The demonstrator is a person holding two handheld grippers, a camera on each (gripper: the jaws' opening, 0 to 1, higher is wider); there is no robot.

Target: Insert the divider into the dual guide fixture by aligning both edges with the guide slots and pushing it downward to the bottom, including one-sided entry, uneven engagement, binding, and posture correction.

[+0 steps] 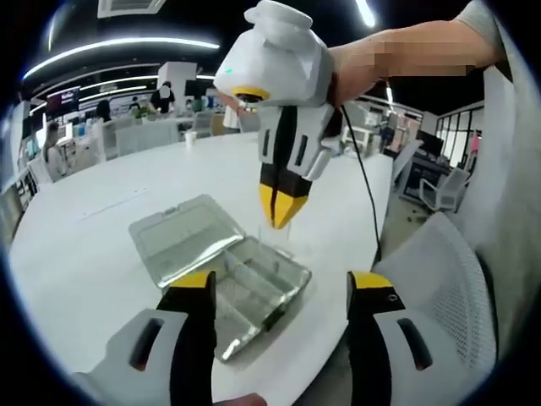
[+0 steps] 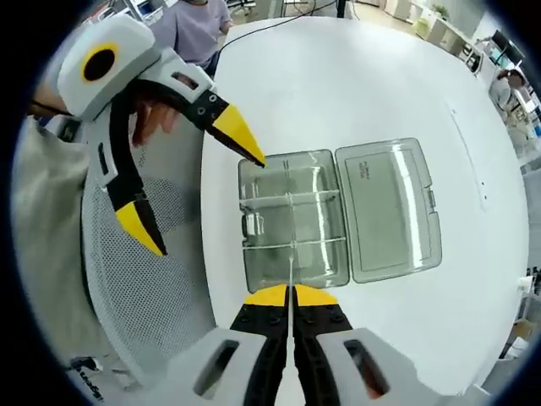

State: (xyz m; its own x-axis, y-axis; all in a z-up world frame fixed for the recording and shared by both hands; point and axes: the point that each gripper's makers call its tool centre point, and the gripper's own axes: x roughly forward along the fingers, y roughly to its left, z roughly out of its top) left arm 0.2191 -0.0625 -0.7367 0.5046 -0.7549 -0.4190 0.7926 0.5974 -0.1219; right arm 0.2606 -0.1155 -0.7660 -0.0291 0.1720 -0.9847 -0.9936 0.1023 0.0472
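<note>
The thin clear divider [image 2: 290,272] hung clamped in the right gripper [image 2: 290,296] above the open box [image 2: 279,254] on the white surface [image 2: 380,85]. The left gripper [image 1: 279,292], jaws apart (empty), should steady the box while both edges enter together.

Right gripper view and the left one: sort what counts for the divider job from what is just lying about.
For the job:
- clear divider, thin, pinched in the right gripper
- clear compartment box, lid open flat
- left gripper, open at the box's edge

Just about:
- white table
- mesh chair
- paper cup
- desks and people behind
</note>
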